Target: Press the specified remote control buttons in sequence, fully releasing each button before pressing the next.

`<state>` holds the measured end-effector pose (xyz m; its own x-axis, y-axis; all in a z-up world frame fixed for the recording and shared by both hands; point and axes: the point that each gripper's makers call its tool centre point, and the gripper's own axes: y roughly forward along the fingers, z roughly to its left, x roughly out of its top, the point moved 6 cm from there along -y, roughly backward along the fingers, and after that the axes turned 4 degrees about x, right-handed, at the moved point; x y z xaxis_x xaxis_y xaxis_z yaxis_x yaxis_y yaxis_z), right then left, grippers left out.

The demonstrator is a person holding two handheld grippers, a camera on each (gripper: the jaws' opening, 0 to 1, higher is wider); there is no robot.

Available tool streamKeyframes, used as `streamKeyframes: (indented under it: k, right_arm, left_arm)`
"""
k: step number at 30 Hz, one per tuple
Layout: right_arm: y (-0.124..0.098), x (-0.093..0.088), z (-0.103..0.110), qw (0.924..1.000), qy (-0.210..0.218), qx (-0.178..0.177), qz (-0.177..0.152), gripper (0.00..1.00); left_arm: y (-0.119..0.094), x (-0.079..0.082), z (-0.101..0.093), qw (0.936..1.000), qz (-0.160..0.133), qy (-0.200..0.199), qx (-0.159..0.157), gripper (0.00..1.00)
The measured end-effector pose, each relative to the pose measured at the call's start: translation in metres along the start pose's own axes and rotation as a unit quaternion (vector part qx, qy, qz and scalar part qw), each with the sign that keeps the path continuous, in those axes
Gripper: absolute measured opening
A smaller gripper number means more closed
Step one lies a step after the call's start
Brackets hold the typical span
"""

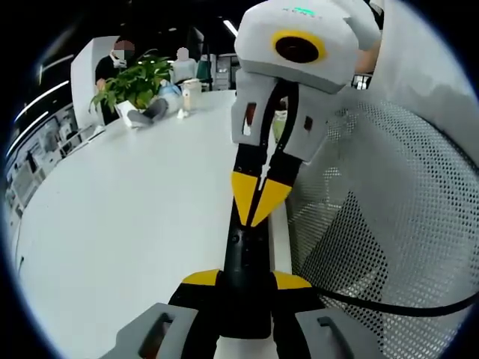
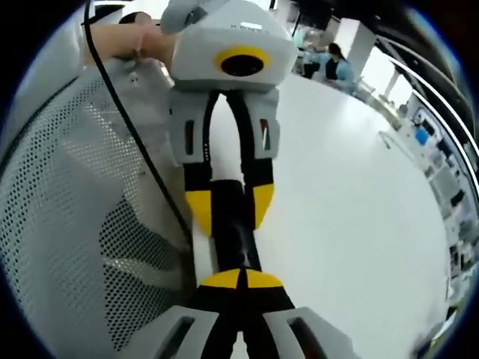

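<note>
Your white worktop (image 1: 112, 239) spreads wide and bare to the left in the left gripper view, and to the right (image 2: 352, 194) in the right gripper view. Beside it stands a white perforated mesh panel (image 1: 389, 209), curved like a chair back, close on the right of the left gripper view and on the left (image 2: 67, 202) of the right gripper view; a black cable (image 2: 135, 127) runs down across it.

Your left claw (image 1: 247, 280) is clamped narrow on the near end of the black remote control (image 1: 245, 258), which lies lengthwise along the worktop's edge just beside the mesh. In the right gripper view the same claw comes in from the far side, its yellow tips (image 2: 228, 209) gripping the far end of the remote (image 2: 228, 239).

Your right claw (image 2: 241, 280) has its yellow tips drawn together with no gap, resting on the remote's near end in its own view. In the left gripper view it (image 1: 258, 196) comes down from above with its tips meeting on the remote's top face.

Far back on the worktop stands a potted green plant (image 1: 135, 82), with a small white bottle (image 1: 184, 105) just to its right.
</note>
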<state>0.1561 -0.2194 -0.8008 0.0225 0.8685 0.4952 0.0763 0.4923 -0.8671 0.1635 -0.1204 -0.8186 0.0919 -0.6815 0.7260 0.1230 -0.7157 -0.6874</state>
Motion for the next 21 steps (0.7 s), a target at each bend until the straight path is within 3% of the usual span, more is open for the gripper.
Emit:
streamKeyframes:
  k: [7, 13, 18, 21]
  right_arm:
    - [0.0016, -0.0003, -0.0051, 0.9989, 0.04, 0.024, 0.0, 0.0]
    - [0.0009, -0.0018, -0.0014, 0.9997, 0.017, 0.018, -0.004, 0.0]
    - [-0.0012, -0.0042, -0.0026, 0.9992, 0.026, 0.022, -0.022, 0.0]
    - [-0.0017, -0.0057, -0.0024, 0.9994, 0.022, 0.023, -0.016, 0.0]
  left_arm:
    - [0.0002, -0.0003, -0.0006, 1.0, 0.001, 0.003, 0.0, 0.24]
    - [0.0004, -0.0003, -0.0009, 1.0, 0.001, 0.002, 0.0, 0.24]
    - [0.0001, -0.0004, -0.0008, 1.0, 0.0, 0.0, 0.0, 0.24]
    - [0.0, -0.0004, -0.0009, 1.0, 0.0, 0.0, 0.0, 0.24]
